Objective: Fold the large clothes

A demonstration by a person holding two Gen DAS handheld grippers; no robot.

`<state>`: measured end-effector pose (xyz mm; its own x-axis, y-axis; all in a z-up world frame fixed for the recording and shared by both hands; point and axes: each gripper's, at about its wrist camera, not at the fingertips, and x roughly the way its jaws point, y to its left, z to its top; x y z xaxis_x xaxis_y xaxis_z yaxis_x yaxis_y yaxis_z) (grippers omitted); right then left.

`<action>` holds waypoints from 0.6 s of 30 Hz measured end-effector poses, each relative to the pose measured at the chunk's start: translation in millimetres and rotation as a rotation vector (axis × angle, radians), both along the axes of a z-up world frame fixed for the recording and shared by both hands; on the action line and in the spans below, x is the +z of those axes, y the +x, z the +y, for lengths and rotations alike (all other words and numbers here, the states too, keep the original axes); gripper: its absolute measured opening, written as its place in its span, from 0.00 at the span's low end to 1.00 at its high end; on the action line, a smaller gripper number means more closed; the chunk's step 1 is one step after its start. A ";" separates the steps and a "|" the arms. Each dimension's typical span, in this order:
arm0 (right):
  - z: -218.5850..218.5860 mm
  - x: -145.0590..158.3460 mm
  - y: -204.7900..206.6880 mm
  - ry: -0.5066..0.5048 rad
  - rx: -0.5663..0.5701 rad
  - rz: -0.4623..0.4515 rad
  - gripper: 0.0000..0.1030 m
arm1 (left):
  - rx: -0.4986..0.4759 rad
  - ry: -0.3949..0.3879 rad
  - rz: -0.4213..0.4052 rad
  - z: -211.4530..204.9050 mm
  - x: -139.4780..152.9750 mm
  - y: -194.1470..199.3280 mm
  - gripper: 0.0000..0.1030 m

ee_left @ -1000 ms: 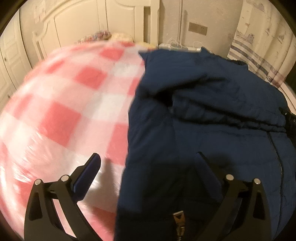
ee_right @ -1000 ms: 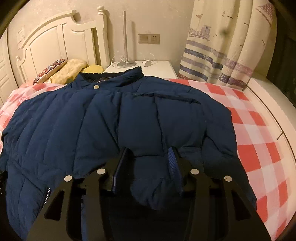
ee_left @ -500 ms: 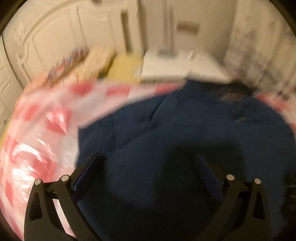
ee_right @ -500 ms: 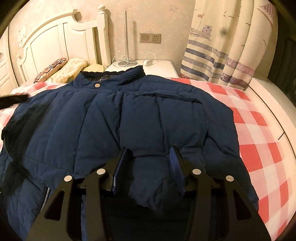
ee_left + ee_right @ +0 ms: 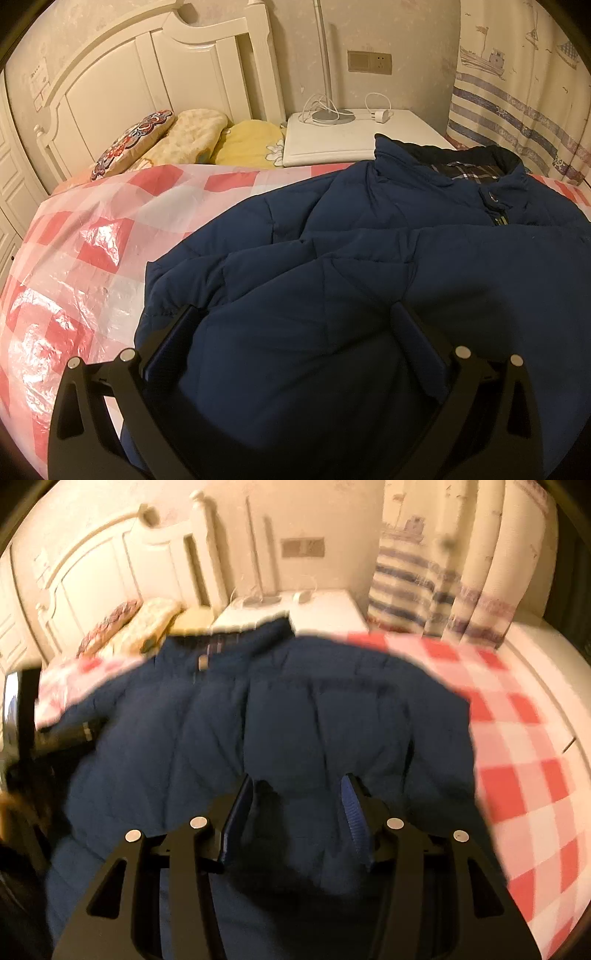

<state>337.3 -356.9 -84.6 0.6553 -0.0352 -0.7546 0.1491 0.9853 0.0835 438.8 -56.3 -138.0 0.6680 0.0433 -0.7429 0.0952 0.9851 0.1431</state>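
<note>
A puffy, quilted navy jacket (image 5: 369,280) lies spread across the bed (image 5: 122,229), whose red-and-white checked cover is under a shiny, crinkled plastic sheet. One sleeve is folded in over the jacket's chest, its stitched channels making soft ridges, and the stand-up collar with a plaid lining points toward the white nightstand (image 5: 354,140). The left tongs (image 5: 295,325) stand wide open over the near part of the jacket, their dark fingers straddling a swell of padding without pinching it. The right tongs (image 5: 295,805), with ribbed blue pads, have just been opening; a fold of jacket sits between them, but blur keeps me from telling whether they press on it. On the left there is bare checked cover beyond the jacket's edge, toward three pillows (image 5: 192,136) at the carved white headboard. Only the right view shows the bare cover on the other side, a pale ledge and the striped curtain (image 5: 443,590).
</note>
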 end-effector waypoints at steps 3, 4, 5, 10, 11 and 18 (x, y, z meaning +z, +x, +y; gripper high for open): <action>11.3 19.5 21.0 -0.032 0.029 -0.055 0.47 | -0.001 -0.001 0.002 2.0 1.0 4.9 0.98; 16.0 19.1 29.1 -0.038 0.044 -0.051 0.48 | 0.000 -0.002 0.001 2.0 0.6 4.2 0.98; 23.1 13.0 43.2 -0.048 0.063 -0.026 0.48 | -0.001 -0.002 0.001 1.9 0.8 4.6 0.98; 41.0 -33.7 75.6 -0.175 0.095 0.052 0.56 | -0.001 -0.005 0.003 3.3 2.0 5.9 0.98; 40.9 -33.9 74.3 -0.174 0.087 0.050 0.56 | -0.001 -0.007 0.004 4.5 2.7 6.1 0.98; 29.1 -22.2 69.1 -0.093 0.091 0.086 0.56 | 0.001 -0.015 0.008 5.9 3.5 7.4 0.98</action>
